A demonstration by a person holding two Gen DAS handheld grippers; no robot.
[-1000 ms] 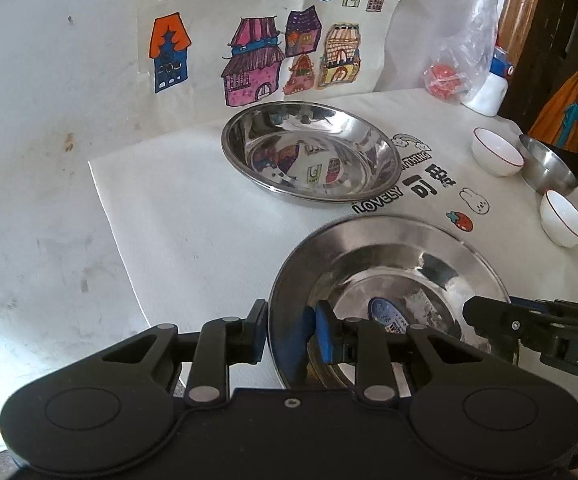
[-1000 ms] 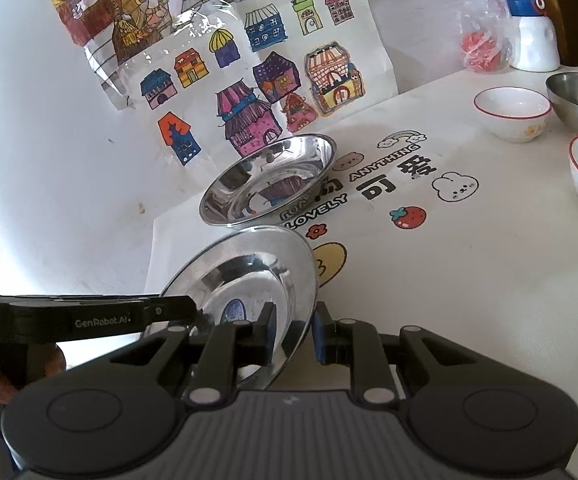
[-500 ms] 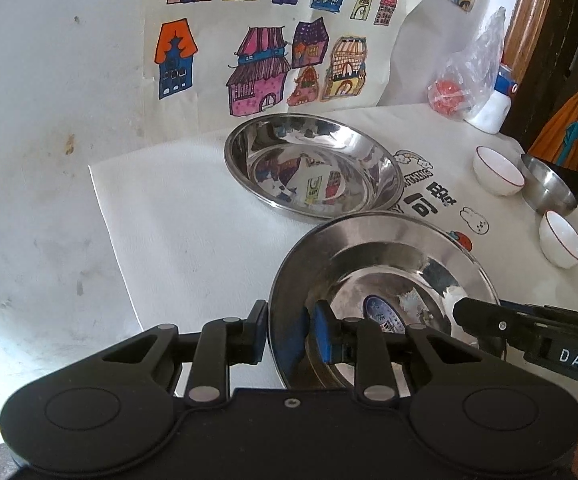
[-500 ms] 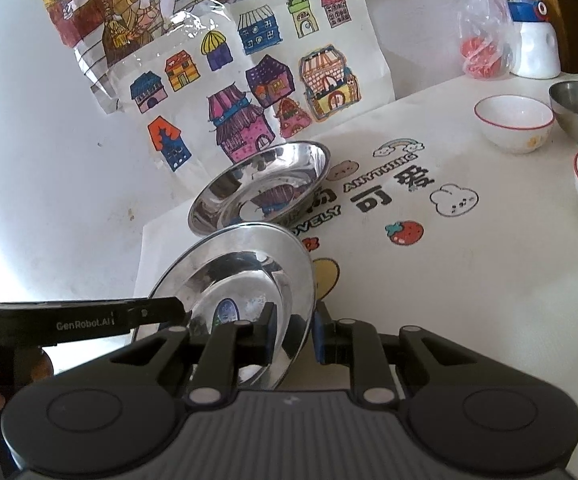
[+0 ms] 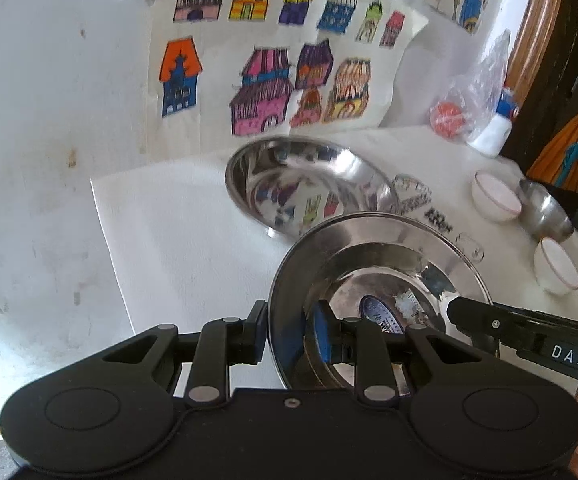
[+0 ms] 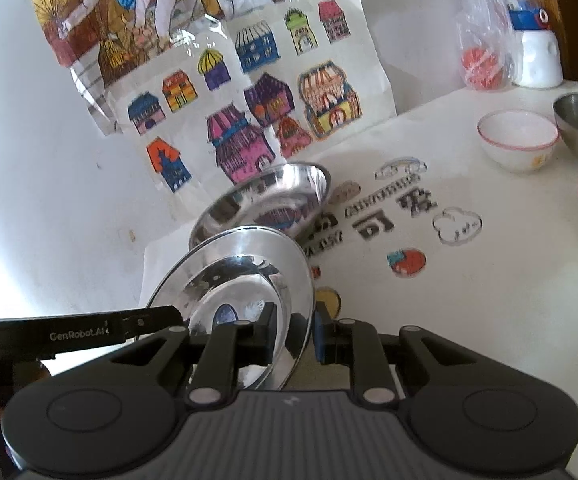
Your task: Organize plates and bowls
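Observation:
Both grippers hold one steel plate [image 5: 377, 268] in the air by opposite rims. My left gripper [image 5: 289, 330] is shut on its left rim. Seen from the other side, my right gripper [image 6: 297, 336] is shut on the right rim of the same steel plate [image 6: 241, 272]. Just beyond it a second steel plate [image 5: 301, 184] rests on the white cloth, and the held plate's far edge overlaps it in view. That resting plate [image 6: 265, 200] sits below the house drawings. Two white red-rimmed bowls [image 5: 495, 196] [image 5: 557, 270] and a steel bowl [image 5: 545, 212] stand at the right.
A wall with coloured house drawings [image 5: 265, 92] stands right behind the resting plate. A plastic bag [image 6: 483, 48] and a white bottle [image 6: 537, 56] are at the back right corner. The printed cloth [image 6: 409, 220] covers the table; its left edge [image 5: 109, 248] is near the wall.
Both grippers have carried the held plate forward and up toward the resting plate, whose near rim the held plate now overlaps. Both grips are unchanged.

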